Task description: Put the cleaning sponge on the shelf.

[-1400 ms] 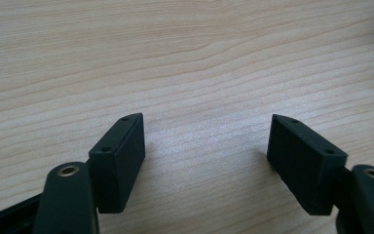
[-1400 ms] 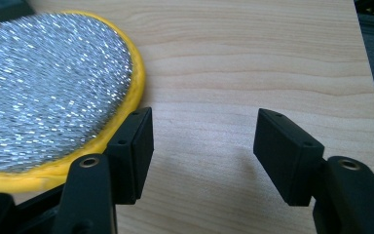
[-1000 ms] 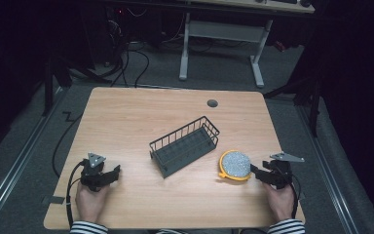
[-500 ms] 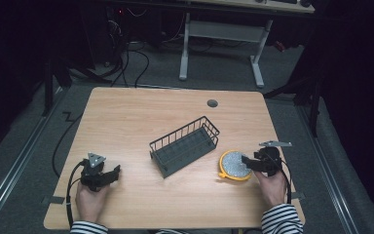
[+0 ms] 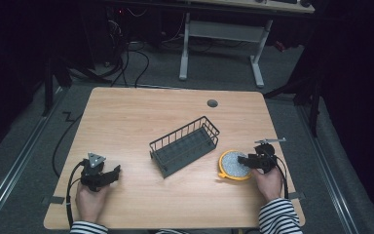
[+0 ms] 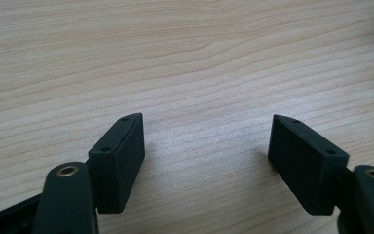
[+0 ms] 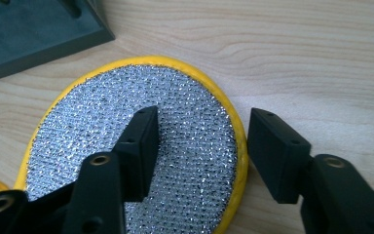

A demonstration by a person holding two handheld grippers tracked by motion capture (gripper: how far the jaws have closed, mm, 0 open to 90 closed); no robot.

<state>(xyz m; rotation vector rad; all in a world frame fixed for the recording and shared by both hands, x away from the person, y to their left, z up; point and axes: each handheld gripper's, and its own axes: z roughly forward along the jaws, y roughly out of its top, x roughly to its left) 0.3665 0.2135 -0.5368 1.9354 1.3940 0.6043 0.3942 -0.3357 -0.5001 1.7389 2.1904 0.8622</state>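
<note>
A round scrubbing pad (image 5: pixel 233 164) with a silver mesh top and yellow rim (image 7: pixel 241 146) lies flat on the table right of centre. My right gripper (image 5: pixel 246 160) stands open at the pad's right edge. In the right gripper view one jaw hangs over the mesh (image 7: pixel 175 146) and the other is outside the rim, so the edge lies between them (image 7: pixel 200 141). A dark wire basket (image 5: pixel 185 145) sits in the middle of the table, with nothing in it. My left gripper (image 5: pixel 108 174) rests open near the front left, over bare wood (image 6: pixel 205 146).
The wooden table (image 5: pixel 141 117) has a round cable hole (image 5: pixel 212 103) near its far edge. The basket's dark base (image 7: pixel 29 34) lies just beyond the pad. Cables and a desk frame (image 5: pixel 219 34) stand on the floor behind.
My right gripper has moved left onto the pad's right edge. The left gripper and the basket have stayed where they were.
</note>
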